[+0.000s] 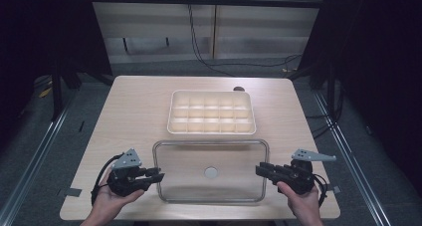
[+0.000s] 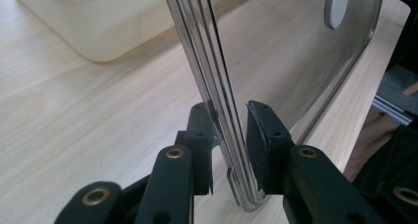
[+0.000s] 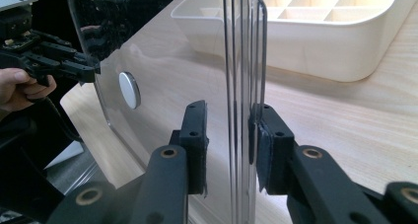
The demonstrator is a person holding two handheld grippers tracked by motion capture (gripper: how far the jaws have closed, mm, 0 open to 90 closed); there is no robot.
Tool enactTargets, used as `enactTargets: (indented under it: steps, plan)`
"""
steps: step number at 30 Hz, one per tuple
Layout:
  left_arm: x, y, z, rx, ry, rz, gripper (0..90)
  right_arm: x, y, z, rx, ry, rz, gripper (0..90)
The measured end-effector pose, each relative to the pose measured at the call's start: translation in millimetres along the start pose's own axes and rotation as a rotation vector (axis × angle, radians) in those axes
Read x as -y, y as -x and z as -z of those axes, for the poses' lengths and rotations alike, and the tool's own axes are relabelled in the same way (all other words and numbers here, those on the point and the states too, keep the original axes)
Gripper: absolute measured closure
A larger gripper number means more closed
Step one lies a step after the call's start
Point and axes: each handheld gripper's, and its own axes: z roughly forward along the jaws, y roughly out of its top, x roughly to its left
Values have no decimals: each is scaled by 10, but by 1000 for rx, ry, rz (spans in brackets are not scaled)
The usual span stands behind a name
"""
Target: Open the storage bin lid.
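Looking down from the high view, a clear lid (image 1: 211, 171) lay flat on the worktop (image 1: 134, 106), long axis running left to right, just in front of a cream compartment tray (image 1: 211, 112). The left gripper (image 1: 158, 176) and right gripper (image 1: 259, 170) met its short ends, likely to lift it level. In the left gripper view, spread jaws straddled the rim, not clamped. The right gripper view matched: one pad touching, still unclenched.

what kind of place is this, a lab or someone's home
Most likely a lab or recording setup, not a home: a bare wooden table ringed by black curtains, metal floor rails, loose cables, and a hand-held gripper in each hand.
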Motion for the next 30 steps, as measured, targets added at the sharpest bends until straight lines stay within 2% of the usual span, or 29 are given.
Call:
enactTargets:
  steps: [2, 6, 13, 18, 24, 28, 30]
  plan:
    - [3, -23, -8, -1, 4, 10, 726, 10, 15, -29, -3, -5, -8, 699]
    - [5, -18, -14, -6, 8, -7, 723, 49, 57, -80, 6, -17, -16, 691]
    - [43, -19, -21, -8, 12, -8, 710, 96, 56, -133, 34, -36, 0, 678]
    - [50, -26, -66, -8, -7, 0, 683, 101, 84, -177, 46, -47, -10, 665]
    - [-2, -125, -114, 20, -31, 17, 681, 56, 96, -223, 71, -93, 5, 642]
    - [-47, -186, -169, 14, -37, 29, 676, 36, 133, -262, 76, -86, 7, 636]
    - [-43, -201, -194, 16, -42, 42, 667, 29, 164, -289, 78, -91, -8, 628]
